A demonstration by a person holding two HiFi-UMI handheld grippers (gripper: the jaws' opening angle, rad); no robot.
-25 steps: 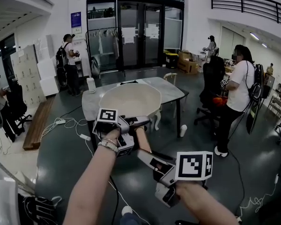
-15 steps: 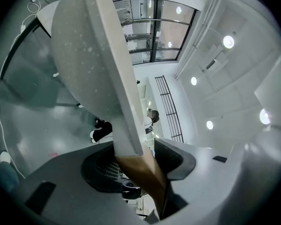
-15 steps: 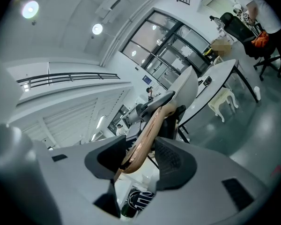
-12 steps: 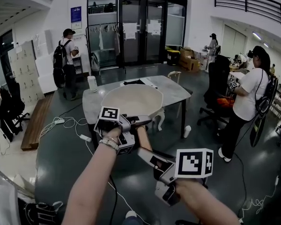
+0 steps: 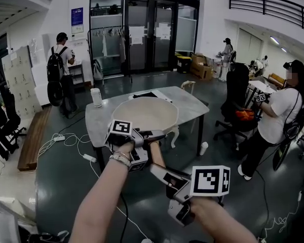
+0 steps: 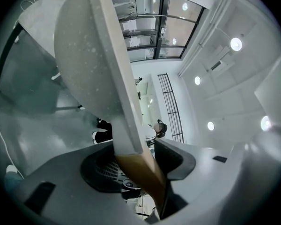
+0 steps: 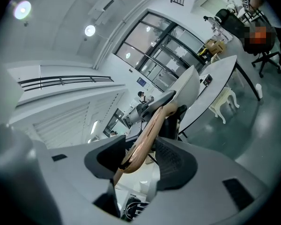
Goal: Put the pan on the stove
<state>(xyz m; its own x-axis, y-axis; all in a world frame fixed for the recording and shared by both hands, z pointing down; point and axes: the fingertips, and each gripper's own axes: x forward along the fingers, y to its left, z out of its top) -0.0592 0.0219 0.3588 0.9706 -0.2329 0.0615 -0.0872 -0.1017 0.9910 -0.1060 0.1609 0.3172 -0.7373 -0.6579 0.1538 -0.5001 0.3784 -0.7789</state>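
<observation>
I hold a pan with a cream inside by its wooden handle, in the air in front of a grey table. My left gripper is shut on the handle close to the pan's bowl. My right gripper is shut on the handle's near end. In the left gripper view the pan fills the upper left and the handle runs between the jaws. The right gripper view shows the handle between its jaws. A flat black stove lies on the table behind the pan.
A white cylinder stands on the table's left corner. Cables trail over the floor at left, and a white cup sits by a table leg. A person with a backpack stands far left; another person and an office chair are at right.
Both grippers have carried the pan forward and the table now looks nearer. The person with the backpack has walked left; the person at right has shifted further right. Both grips are unchanged.
</observation>
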